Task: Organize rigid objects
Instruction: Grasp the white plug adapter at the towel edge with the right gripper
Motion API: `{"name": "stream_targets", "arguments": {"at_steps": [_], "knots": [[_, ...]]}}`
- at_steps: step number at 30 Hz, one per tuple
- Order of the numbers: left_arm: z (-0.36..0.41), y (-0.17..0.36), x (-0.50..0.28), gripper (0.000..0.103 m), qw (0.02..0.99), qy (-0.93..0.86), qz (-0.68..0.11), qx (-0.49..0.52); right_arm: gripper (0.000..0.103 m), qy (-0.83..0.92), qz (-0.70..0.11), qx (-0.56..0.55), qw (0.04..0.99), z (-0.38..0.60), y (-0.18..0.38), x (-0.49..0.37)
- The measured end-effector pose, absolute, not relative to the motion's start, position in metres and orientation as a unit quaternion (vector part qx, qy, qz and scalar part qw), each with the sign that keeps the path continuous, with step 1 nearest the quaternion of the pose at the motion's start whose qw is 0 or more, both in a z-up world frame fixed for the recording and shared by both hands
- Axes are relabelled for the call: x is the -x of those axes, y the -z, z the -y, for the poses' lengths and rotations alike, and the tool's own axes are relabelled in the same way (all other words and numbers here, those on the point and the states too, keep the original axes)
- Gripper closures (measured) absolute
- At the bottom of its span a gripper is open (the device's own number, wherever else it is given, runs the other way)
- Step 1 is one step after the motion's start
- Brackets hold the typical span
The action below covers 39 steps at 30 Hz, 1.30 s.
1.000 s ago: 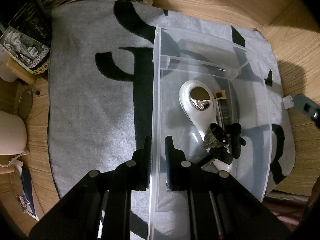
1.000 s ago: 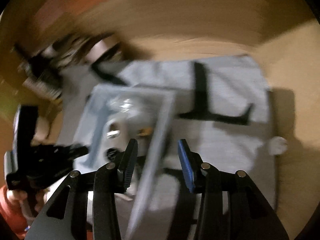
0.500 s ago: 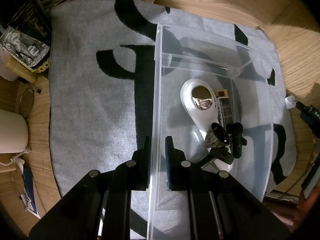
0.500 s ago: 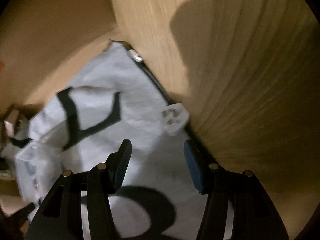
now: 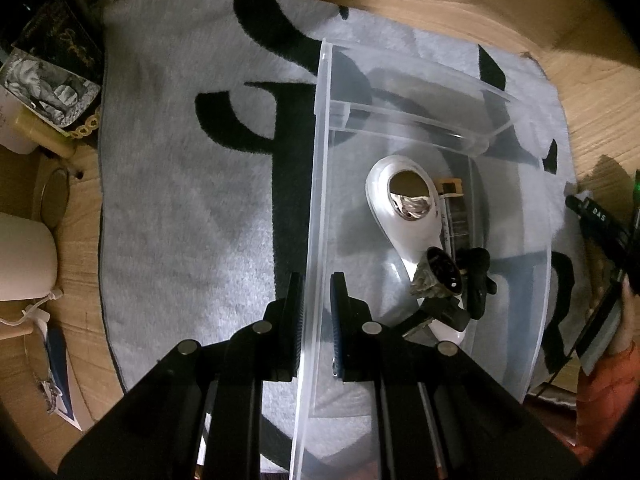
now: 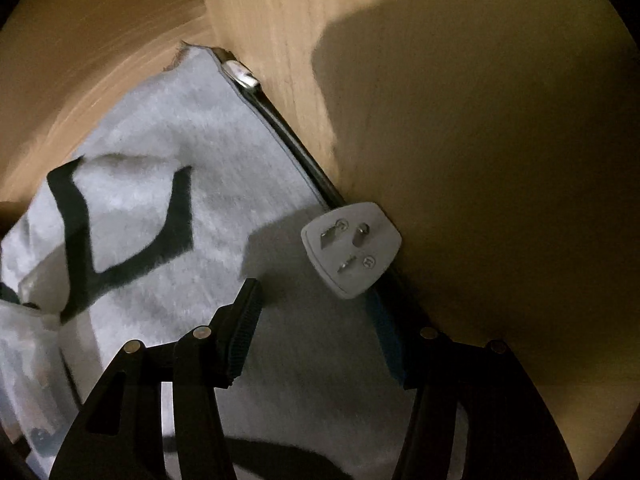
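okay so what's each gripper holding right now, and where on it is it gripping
The left gripper is clamped on the clear plastic bin, on its side wall at the rim. The right gripper holds nothing; its fingers are open just short of the white plug adapter.

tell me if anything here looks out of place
The white plug adapter lies alone at the rug's edge, prongs up, outside the clear bin holding the other items. The open right gripper is beside it.
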<state>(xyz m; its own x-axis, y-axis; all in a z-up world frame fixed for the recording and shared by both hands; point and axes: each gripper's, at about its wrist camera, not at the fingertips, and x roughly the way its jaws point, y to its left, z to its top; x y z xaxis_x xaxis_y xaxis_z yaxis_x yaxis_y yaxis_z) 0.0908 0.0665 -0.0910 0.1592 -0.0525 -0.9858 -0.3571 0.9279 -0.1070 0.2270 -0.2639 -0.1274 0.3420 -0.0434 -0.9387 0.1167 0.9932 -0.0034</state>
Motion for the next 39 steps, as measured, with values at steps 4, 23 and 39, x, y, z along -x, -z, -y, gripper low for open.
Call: {"name": "stream_targets", "arguments": {"at_steps": [4, 23, 39], "knots": [[-0.067, 0.093, -0.094, 0.093, 0.739, -0.104, -0.646, 0.162, 0.049, -0.01, -0.56, 0.009, 0.828, 0.239, 0.127, -0.233], [-0.069, 0.1, -0.102, 0.093, 0.732, -0.109, -0.651, 0.168, 0.036, -0.021, -0.551, -0.023, 0.834, 0.263, 0.102, -0.207], [-0.069, 0.1, -0.099, 0.093, 0.731, -0.111, -0.652, 0.167, 0.037, 0.061, -0.522, -0.015, 0.851, 0.261, 0.117, -0.222]]}}
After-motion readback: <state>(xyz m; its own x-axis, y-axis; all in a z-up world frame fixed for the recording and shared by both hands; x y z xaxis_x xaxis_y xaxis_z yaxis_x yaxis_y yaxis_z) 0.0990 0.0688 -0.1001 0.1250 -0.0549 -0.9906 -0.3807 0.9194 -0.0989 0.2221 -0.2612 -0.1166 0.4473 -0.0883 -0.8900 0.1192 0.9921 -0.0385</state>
